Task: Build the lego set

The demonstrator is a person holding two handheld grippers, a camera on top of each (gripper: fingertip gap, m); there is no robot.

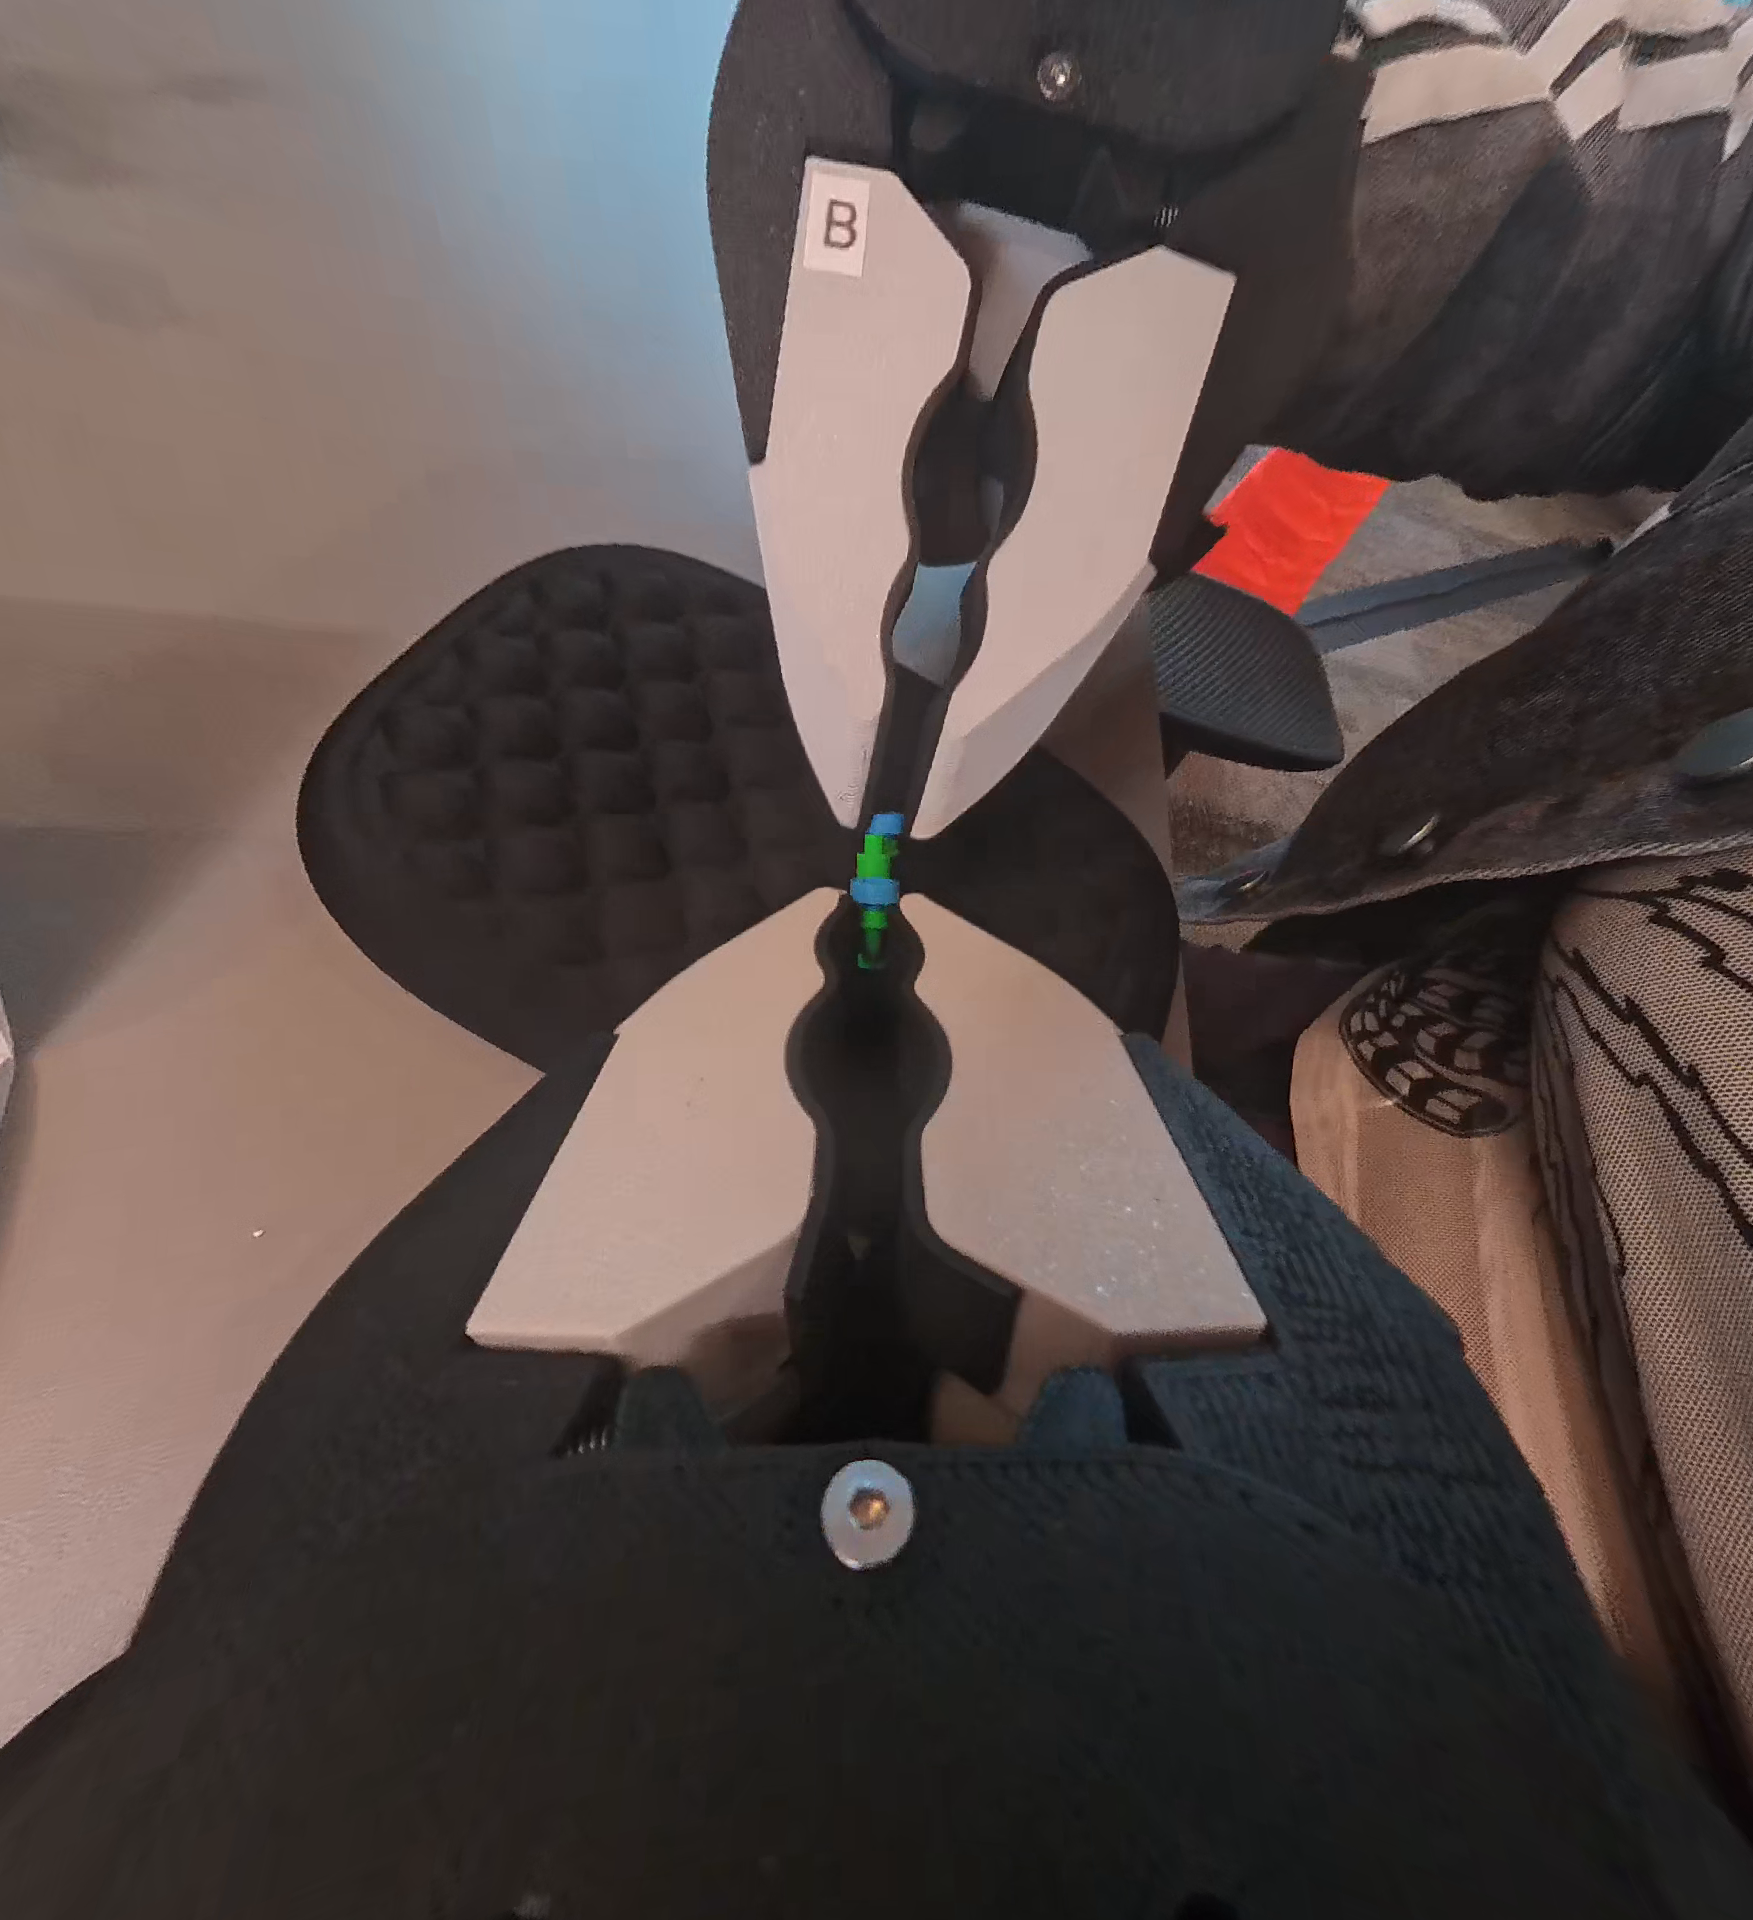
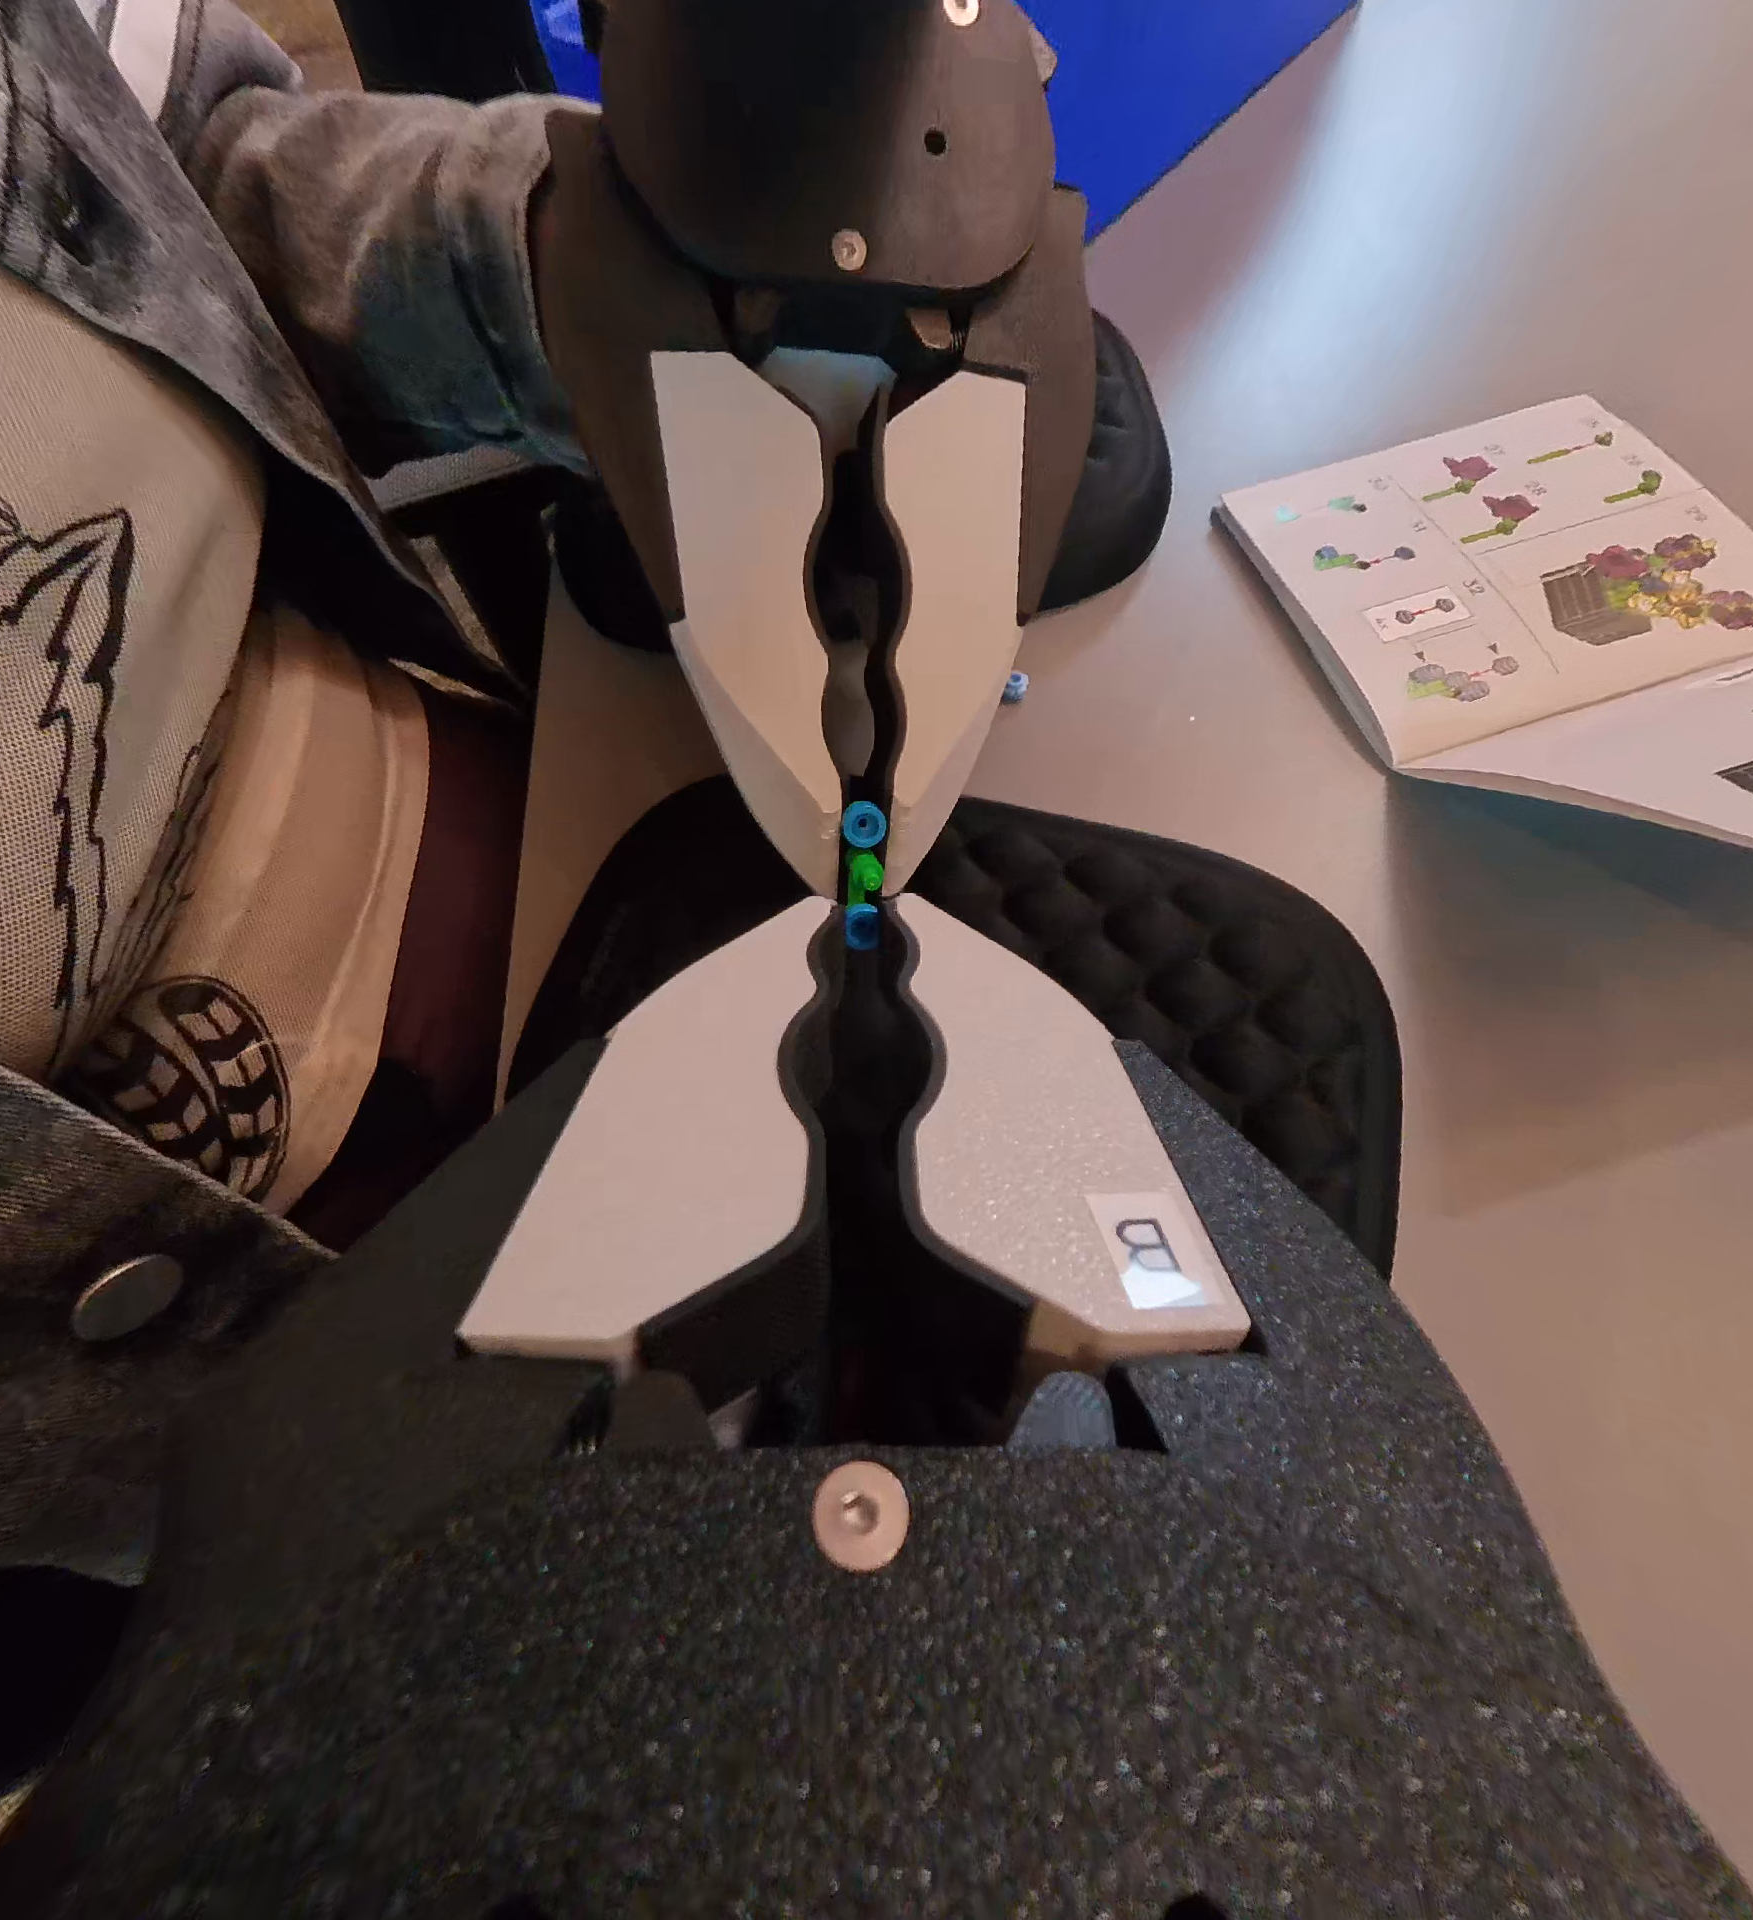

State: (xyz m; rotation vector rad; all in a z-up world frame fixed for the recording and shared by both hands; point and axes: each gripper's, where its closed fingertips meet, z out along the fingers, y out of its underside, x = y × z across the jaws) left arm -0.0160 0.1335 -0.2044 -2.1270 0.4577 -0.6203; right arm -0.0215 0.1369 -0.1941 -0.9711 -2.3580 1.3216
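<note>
Fingertip to fingertip, both grippers meet in mid-air above the person's lap. Left gripper (image 1: 877, 914) has its fingers pinched on the green stem (image 1: 870, 940) with a blue round piece (image 1: 873, 890); right gripper (image 2: 859, 914) is clamped on another blue round piece (image 2: 861, 927). Looks like a small flower-stem assembly, with one blue piece being pressed onto the stem. Next it needs a straight, aligned push. Off right, the instruction booklet (image 2: 1516, 582) lies open on the counter (image 2: 1474, 260).

Lego stem (image 1: 874, 883) green with blue rings; claw (image 1: 872, 914) white-faced on black; table (image 2: 1474, 935) grey; shirt (image 2: 72, 623) beige, black-patterned.
</note>
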